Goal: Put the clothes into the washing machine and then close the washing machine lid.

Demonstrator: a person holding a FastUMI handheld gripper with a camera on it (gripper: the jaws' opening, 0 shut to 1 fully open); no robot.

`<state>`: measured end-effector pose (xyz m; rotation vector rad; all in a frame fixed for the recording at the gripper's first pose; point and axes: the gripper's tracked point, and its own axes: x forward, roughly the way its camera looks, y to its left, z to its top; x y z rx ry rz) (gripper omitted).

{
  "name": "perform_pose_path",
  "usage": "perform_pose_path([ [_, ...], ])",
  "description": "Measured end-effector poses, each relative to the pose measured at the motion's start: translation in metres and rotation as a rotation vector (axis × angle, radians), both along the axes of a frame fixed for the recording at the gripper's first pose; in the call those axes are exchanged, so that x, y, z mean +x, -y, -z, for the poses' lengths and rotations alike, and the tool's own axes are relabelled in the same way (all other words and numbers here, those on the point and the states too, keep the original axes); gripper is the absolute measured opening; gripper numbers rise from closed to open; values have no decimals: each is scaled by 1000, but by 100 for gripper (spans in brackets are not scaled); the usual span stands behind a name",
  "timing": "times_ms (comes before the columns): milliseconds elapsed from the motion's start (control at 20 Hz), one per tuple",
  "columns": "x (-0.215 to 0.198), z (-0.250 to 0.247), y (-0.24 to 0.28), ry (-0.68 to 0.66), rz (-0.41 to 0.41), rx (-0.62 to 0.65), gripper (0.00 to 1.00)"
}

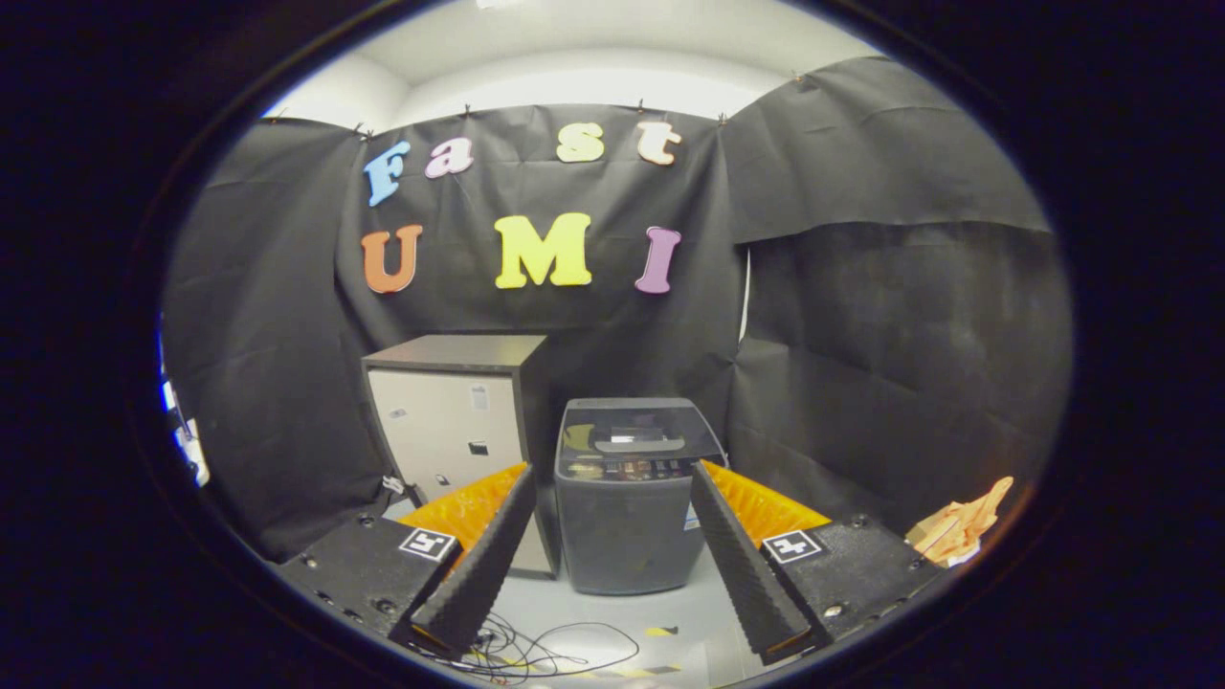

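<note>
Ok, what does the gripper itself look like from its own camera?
The gripper has two long straight fingers with ribbed, sawtooth inner faces. Each finger sits on a dark block with screw heads and a square white marker tag. Orange ridged parts show behind the fingers. The fingers stand wide apart, gripping nothing.

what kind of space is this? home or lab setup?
Likely a staged recording booth, not a real home: black cloth walls, a small washing machine on the floor beside a cabinet, loose cables. The tool hangs open before the machine.
</note>
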<state>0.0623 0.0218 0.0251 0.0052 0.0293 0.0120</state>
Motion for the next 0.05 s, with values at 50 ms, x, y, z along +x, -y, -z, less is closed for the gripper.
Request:
perform_pose_path([
  [50,-2,0,-1,0,-5,3,100],
])
